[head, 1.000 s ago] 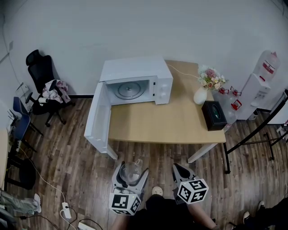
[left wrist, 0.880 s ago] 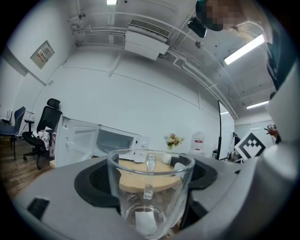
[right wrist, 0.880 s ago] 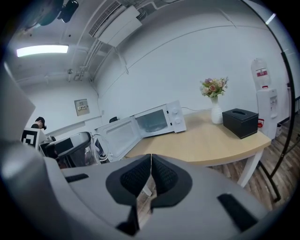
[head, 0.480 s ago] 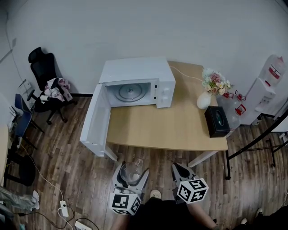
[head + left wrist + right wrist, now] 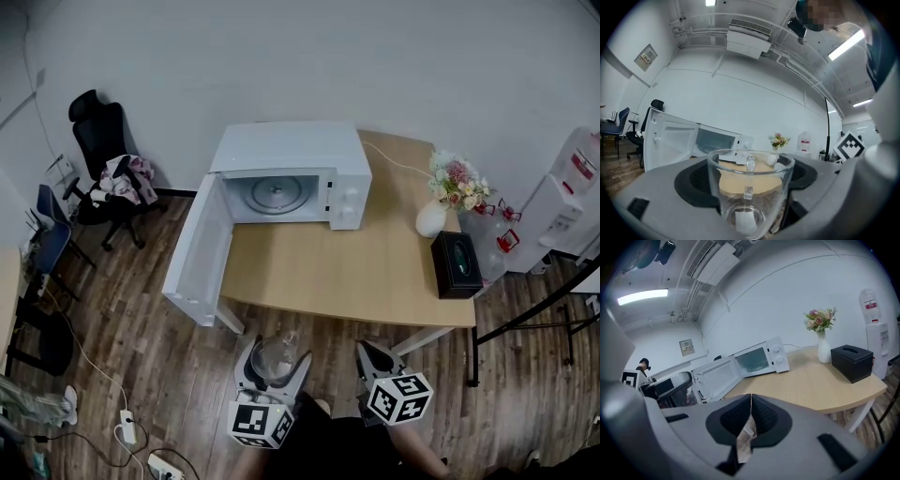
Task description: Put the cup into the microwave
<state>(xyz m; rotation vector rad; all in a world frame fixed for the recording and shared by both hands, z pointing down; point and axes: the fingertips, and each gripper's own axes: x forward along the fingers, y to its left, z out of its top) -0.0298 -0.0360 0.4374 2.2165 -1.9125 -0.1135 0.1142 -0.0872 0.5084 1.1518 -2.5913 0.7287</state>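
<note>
A clear glass cup (image 5: 276, 357) (image 5: 750, 190) sits between the jaws of my left gripper (image 5: 274, 361) (image 5: 750, 197), which is shut on it, held over the floor in front of the table. The white microwave (image 5: 289, 176) (image 5: 723, 140) (image 5: 757, 359) stands at the table's back left with its door (image 5: 195, 258) (image 5: 715, 378) swung wide open and its glass turntable (image 5: 274, 194) showing. My right gripper (image 5: 375, 361) (image 5: 750, 401) is beside the left one, shut, with nothing in it.
The wooden table (image 5: 347, 267) (image 5: 820, 380) also carries a vase of flowers (image 5: 450, 192) (image 5: 821, 331) and a black tissue box (image 5: 457, 264) (image 5: 854, 362) at its right end. A water dispenser (image 5: 572, 183) stands at the right, an office chair (image 5: 108, 169) at the left, cables and a power strip (image 5: 159, 461) on the floor.
The view has shifted, so the table and microwave sit slightly farther right and up in the frame. Both grippers and the cup hold the same pose.
</note>
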